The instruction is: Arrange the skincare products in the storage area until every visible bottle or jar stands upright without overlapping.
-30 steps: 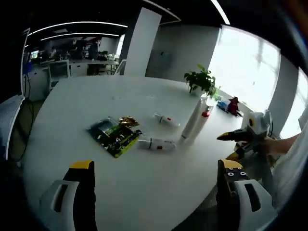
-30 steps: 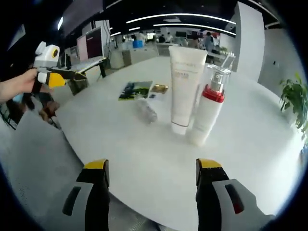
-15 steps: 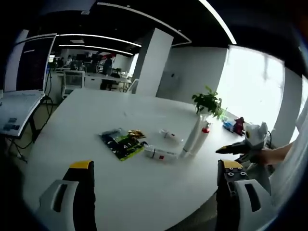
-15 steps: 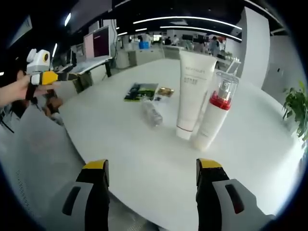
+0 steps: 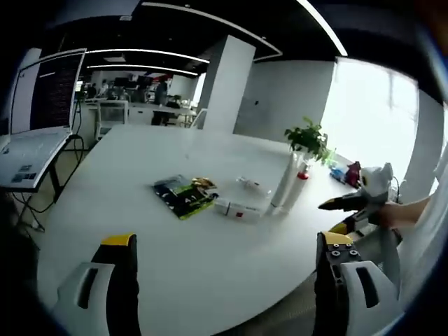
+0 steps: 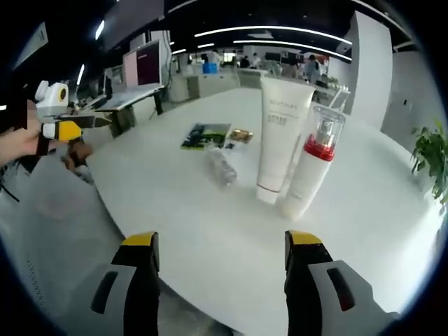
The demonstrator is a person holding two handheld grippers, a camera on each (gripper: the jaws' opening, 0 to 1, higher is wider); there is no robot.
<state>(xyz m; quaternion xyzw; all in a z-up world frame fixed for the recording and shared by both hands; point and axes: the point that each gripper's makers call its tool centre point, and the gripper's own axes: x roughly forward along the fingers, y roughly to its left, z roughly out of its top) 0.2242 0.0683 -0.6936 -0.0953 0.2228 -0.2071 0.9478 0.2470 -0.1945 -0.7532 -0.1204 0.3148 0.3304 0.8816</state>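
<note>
One big white table (image 6: 210, 231) out in front of both grippers. On it, ahead of the right gripper (image 6: 220, 241): two upright products touching side by side, a white tube (image 6: 278, 140) and a red-collared pump bottle (image 6: 311, 168). Left of those, two lying down: a clear bottle (image 6: 219, 166) and a small white tube (image 5: 253, 185), too blurry to read. Two flat sachets (image 6: 206, 134) lie further back. The left gripper (image 5: 220, 245) and right gripper hover with jaws spread wide, gripping nothing. A hand (image 5: 402, 213) holds the right one level.
</note>
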